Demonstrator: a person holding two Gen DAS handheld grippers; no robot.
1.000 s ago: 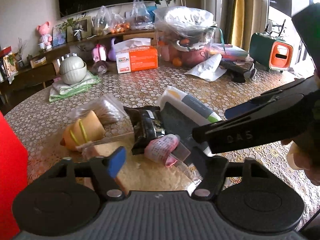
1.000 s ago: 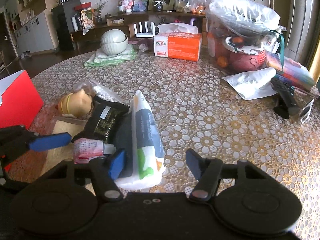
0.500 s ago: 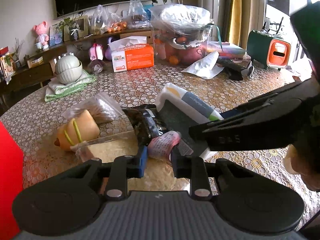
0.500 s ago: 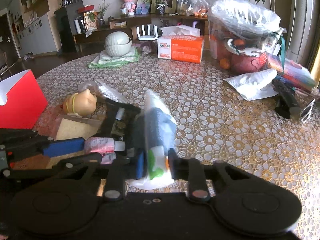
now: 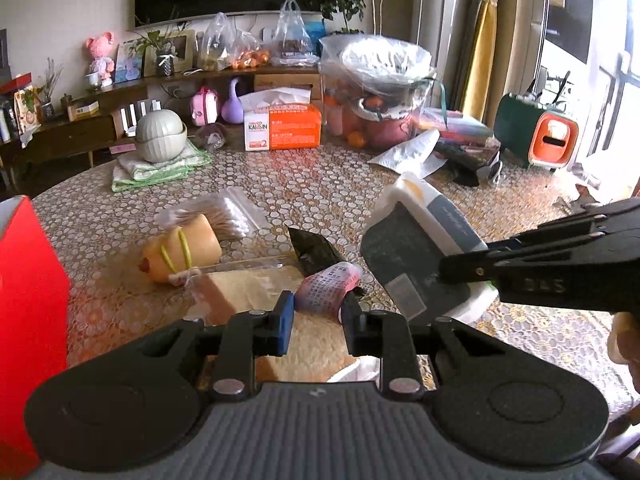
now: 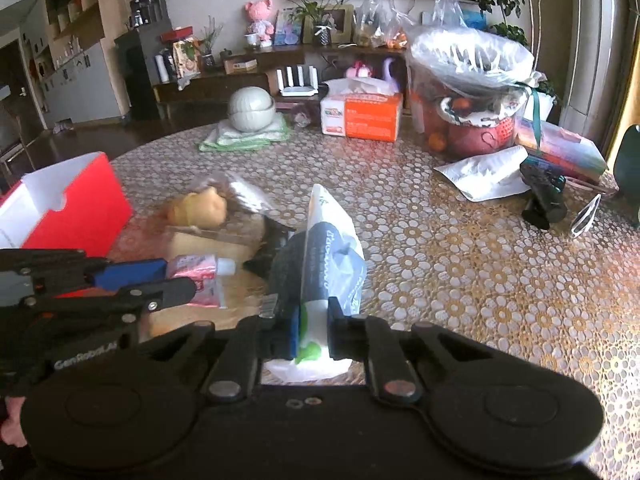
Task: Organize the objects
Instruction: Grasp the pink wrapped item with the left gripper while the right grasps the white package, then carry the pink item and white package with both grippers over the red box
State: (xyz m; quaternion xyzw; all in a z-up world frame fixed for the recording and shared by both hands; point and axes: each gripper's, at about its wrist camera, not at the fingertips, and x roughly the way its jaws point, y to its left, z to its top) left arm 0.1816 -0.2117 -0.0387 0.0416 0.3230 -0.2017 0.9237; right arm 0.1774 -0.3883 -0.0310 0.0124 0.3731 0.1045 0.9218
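The pink tube (image 5: pixel 329 285) sits pinched at its rear end between the 2 fingers of the left gripper (image 5: pixel 316 314), which have just closed onto it; its white cap (image 6: pixel 226 265) points away, over the beige packet (image 5: pixel 256 286) lying flat on the worktop (image 5: pixel 320 184). Just to its right, the wet-wipes pack (image 6: pixel 320 264) stands on edge, tilted, its lower end clamped between the fingers of the right gripper (image 6: pixel 314 330), which have likewise just closed on it. A black sachet (image 5: pixel 316 250) lies between the tube and the pack. Beyond the beige packet rest a yellow plush toy (image 5: pixel 180 250) and a clear bag of cotton swabs (image 5: pixel 224 216), touching each other. A red box (image 6: pixel 70 208) with a white inside stands at the worktop's left edge. Farther back are an orange tissue box (image 5: pixel 282 128), a pale round lidded bowl (image 5: pixel 160 136) on a folded green cloth (image 5: pixel 160 168), and a large plastic-wrapped basket (image 5: pixel 376 92).
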